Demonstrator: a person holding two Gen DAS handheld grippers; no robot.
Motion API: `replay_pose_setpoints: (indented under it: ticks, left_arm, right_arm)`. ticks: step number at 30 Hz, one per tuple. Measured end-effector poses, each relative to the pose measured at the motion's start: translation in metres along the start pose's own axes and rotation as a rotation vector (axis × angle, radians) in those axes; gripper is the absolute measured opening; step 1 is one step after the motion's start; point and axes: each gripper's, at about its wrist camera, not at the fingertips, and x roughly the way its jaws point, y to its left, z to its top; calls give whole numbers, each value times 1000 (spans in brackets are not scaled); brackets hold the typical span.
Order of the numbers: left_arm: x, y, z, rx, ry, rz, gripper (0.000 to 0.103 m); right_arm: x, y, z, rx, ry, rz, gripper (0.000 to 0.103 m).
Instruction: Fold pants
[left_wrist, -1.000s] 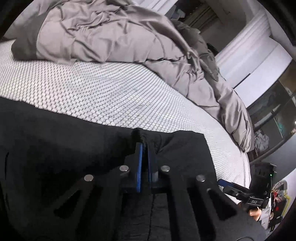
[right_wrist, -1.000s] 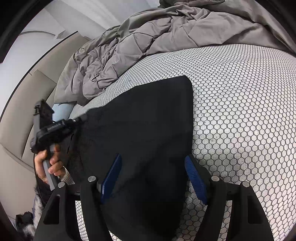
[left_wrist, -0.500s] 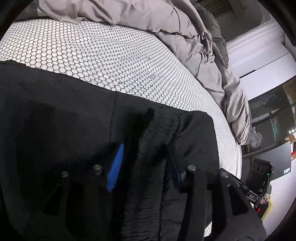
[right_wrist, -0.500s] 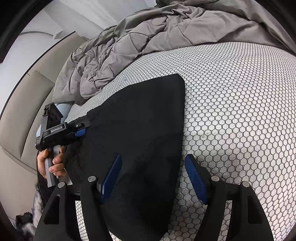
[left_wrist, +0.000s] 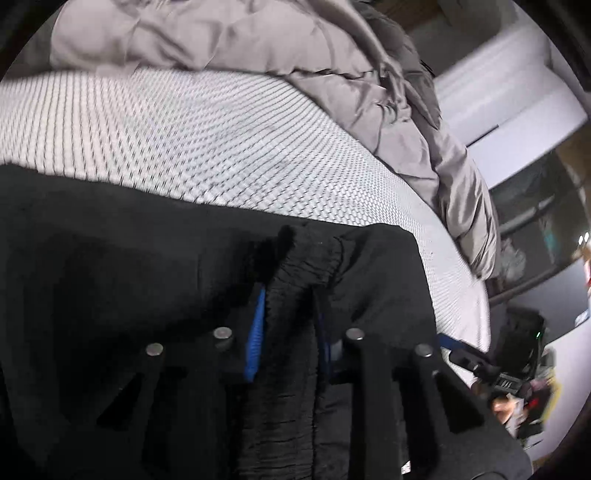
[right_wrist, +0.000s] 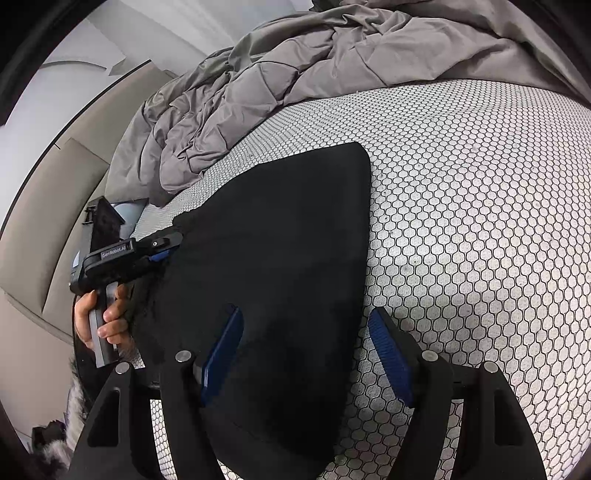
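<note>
Black pants (right_wrist: 280, 236) lie flat on the bed's honeycomb-patterned cover (right_wrist: 480, 221). In the left wrist view the pants (left_wrist: 129, 266) fill the lower frame, with the ribbed elastic waistband (left_wrist: 295, 295) bunched between my left gripper's (left_wrist: 290, 332) blue pads. The left gripper is partly closed around the waistband. It also shows in the right wrist view (right_wrist: 162, 251) at the pants' left edge. My right gripper (right_wrist: 306, 350) is open, straddling the pants' near right edge; its left pad lies over the fabric, its right pad over the bed cover.
A rumpled grey duvet (right_wrist: 295, 74) is heaped along the far side of the bed and also shows in the left wrist view (left_wrist: 258, 48). A beige headboard (right_wrist: 44, 236) is at the left. White wardrobes and a dark screen (left_wrist: 535, 203) stand beyond the bed's edge.
The left gripper went from shut to wide open, and now narrows again around the bunched waistband. The right gripper stays open and has shifted slightly over the pants' edge.
</note>
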Motion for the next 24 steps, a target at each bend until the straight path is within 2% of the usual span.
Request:
replay_pose_setpoints:
  ticks: [5,10,11,14,15,17,20,22,24]
  left_arm:
    - [-3,-16,-3,67,-39,99,17]
    - [-31,-27,-1,96,-111,92,9]
    - [-39,-28,0,94,-133,90,4]
    - [-39,-16,3,63,-122,126,5]
    - [-32,-9,4,37,-106,152,10]
    - [-21,6,3,-37,-67,193,11]
    - [-42,-1,1,-14,-128,189,11]
    - [-62,-14,-2,34,-168,188,20]
    - [-79,-30,-11,66,-213,171,53]
  right_arm:
    - [3,1,0,0,8,-3,72]
    - [7,3,3,0,15,-7,72]
    - [7,4,3,-1,14,-6,72]
    - [7,2,4,1,12,-7,72]
    - [6,1,3,3,12,-8,72]
    - [6,-1,3,4,15,-10,72]
    - [3,-8,2,4,13,-20,72]
    - [3,-14,1,16,21,-31,72]
    - [3,-20,1,29,30,-21,72]
